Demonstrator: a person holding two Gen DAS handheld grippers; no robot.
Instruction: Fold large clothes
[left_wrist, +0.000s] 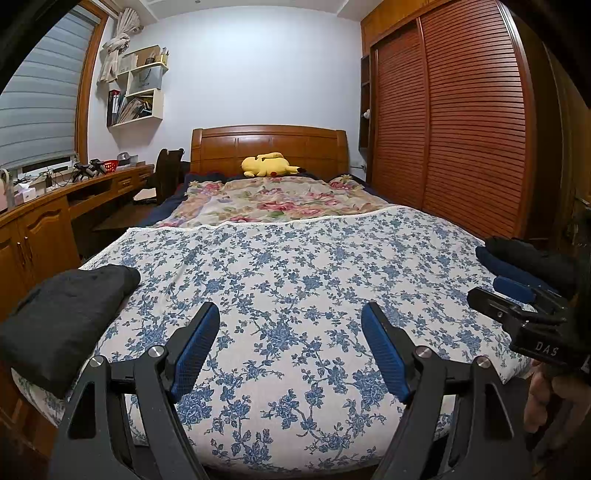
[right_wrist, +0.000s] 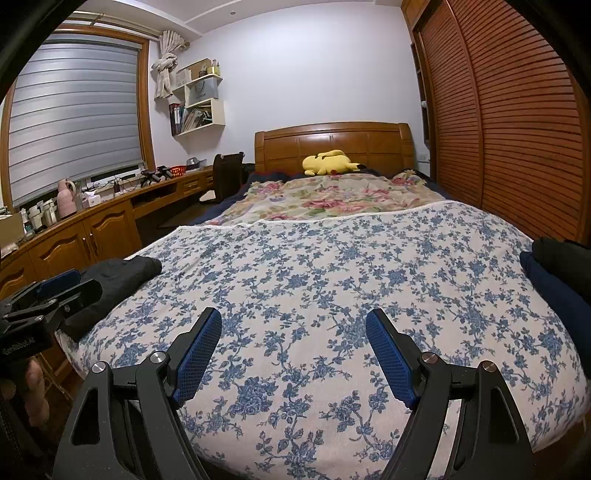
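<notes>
A black folded cloth (left_wrist: 62, 317) lies left of the left gripper (left_wrist: 290, 350). A dark pile (right_wrist: 561, 273) lies right of the right gripper (right_wrist: 295, 354). Both grippers hang wide apart, holding nothing. The person should pick one piece and spread it flat on the blue flower sheet (left_wrist: 295, 266).

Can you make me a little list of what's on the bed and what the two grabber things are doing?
bed cover: blue-flower sheet, spread flat
left edge: black folded garment
right edge: dark pile, black on navy
far end: yellow plush toy by the headboard
left gripper: jaws open, holding nothing, over the sheet
right gripper: jaws open, holding nothing, over the sheet
folding: no garment laid out between the grippers
</notes>
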